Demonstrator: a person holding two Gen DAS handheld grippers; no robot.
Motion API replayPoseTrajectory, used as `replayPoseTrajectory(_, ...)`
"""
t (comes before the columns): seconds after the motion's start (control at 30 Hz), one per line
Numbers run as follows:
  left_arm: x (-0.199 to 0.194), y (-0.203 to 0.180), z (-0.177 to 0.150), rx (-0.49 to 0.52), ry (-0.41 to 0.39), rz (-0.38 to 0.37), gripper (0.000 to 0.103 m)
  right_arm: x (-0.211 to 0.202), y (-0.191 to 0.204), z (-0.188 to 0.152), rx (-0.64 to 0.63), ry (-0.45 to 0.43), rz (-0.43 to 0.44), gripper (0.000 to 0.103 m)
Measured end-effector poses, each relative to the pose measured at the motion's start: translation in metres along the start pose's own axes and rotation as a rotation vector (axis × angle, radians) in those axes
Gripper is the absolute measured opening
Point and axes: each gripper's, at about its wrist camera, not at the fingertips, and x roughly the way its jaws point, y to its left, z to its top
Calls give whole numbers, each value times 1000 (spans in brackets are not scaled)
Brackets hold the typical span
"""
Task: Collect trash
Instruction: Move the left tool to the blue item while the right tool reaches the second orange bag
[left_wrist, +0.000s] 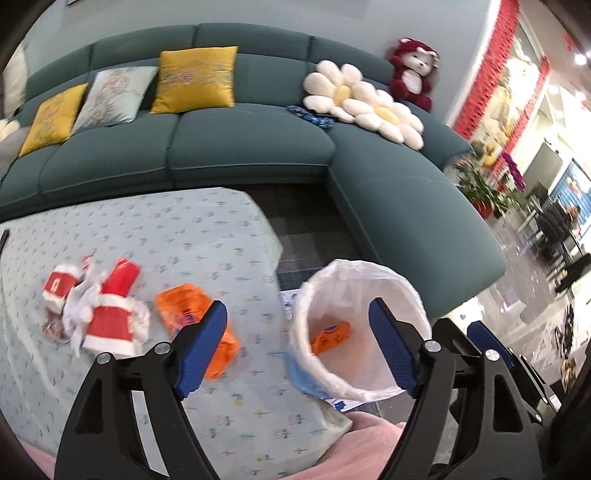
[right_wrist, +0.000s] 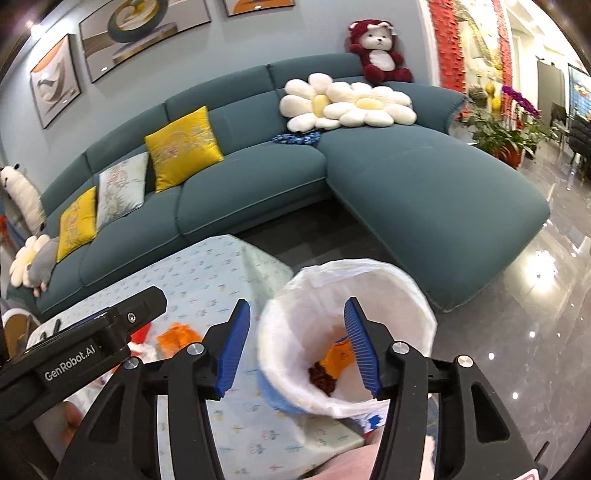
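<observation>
Behind the table (left_wrist: 221, 229) stands a teal sofa (right_wrist: 258, 177). Beside the table's corner, a lined bin (left_wrist: 406, 295) contains an orange packet (left_wrist: 332, 334) and dark scraps (right_wrist: 323, 376). Red wrappers (left_wrist: 110, 317) and an orange wrapper (left_wrist: 177, 306) lie on the table. Left gripper (left_wrist: 295, 325) and right gripper (right_wrist: 297, 330): jaws wide, nothing held. Left gripper's body reads "GenRobot.AI".

Left gripper (left_wrist: 297, 323): jaws spread wide, nothing between them. Right gripper (right_wrist: 297, 323): jaws likewise spread, empty, lower centre of frame.
</observation>
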Motion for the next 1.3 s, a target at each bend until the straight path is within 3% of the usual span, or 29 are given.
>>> replayPoseTrajectory(0.27, -20, 62, -8, -98, -15, 45, 77, -3, 48, -15, -72, 21, 35, 55)
replayPoseTrajectory(0.73, -22, 181, -54, -157, 17, 221, 80, 29, 101, -49, -127, 120, 69, 55)
replayPoseTrajectory(1.03, 5, 232, -88, -109, 73, 317, 80, 68, 124, -71, -156, 198, 58, 55)
replayPoseTrajectory(1.3, 36, 245, -96, -35, 99, 316, 76, 116, 130, -85, -122, 290, 55, 55)
